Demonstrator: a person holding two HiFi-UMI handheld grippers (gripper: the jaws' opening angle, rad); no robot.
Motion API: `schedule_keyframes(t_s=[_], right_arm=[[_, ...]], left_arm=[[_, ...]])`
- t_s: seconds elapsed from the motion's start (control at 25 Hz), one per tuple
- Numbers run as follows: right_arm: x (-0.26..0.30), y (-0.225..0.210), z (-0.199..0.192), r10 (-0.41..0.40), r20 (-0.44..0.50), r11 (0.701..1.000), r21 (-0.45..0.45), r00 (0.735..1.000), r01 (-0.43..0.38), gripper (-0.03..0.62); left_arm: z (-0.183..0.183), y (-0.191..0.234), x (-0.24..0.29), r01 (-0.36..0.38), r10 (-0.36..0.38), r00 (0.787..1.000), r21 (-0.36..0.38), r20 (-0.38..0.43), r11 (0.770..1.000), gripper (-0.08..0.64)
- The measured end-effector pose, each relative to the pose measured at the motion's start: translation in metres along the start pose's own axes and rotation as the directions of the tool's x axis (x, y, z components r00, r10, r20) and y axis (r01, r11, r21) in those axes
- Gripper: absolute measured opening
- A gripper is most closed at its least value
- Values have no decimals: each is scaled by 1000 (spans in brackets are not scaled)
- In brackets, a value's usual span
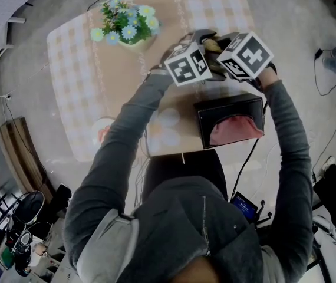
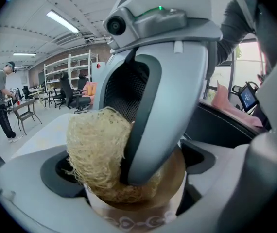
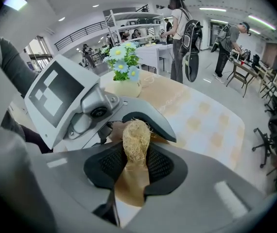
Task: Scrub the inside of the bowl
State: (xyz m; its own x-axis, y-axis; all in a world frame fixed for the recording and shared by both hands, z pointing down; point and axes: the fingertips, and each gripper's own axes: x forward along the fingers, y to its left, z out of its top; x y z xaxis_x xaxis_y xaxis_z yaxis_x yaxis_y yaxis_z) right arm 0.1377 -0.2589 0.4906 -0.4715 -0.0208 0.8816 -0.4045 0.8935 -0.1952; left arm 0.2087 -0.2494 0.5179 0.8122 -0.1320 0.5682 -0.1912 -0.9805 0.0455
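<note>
Both grippers are raised together above the table. The bowl [image 2: 143, 216], white with a pattern outside and brown inside, sits between the jaws of my left gripper [image 2: 131, 193], which is shut on it. A pale loofah scrubber [image 3: 136, 139] is clamped in my right gripper [image 3: 134, 160]. In the left gripper view the loofah scrubber [image 2: 95, 152] and one right jaw reach down into the bowl against its brown inner wall. The bowl's brown inside [image 3: 131, 186] shows just beyond the right jaws. In the head view the marker cubes [image 1: 187, 65] hide most of the bowl.
A checked tablecloth covers the table [image 1: 79, 81]. A vase of flowers [image 1: 127, 25] stands at its far left. A black box holding pink cloth [image 1: 230, 122] sits near me on the right, and a small plate [image 1: 102, 131] lies at the near left edge. People stand in the background.
</note>
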Motion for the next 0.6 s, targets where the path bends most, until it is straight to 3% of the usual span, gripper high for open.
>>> schedule_keyframes(t_s=[0.24,0.6], right_arm=[[-2,-13,-1,-47,27,997,61,999,46,109],[-5,-26,-5,-111,25,992,67,994,109,109]], left_arm=[[-1,-1,1,0,0,1000,2,-6,1000,598],[-1,-1,2,-4,4,1000,5,-9,1000,598]])
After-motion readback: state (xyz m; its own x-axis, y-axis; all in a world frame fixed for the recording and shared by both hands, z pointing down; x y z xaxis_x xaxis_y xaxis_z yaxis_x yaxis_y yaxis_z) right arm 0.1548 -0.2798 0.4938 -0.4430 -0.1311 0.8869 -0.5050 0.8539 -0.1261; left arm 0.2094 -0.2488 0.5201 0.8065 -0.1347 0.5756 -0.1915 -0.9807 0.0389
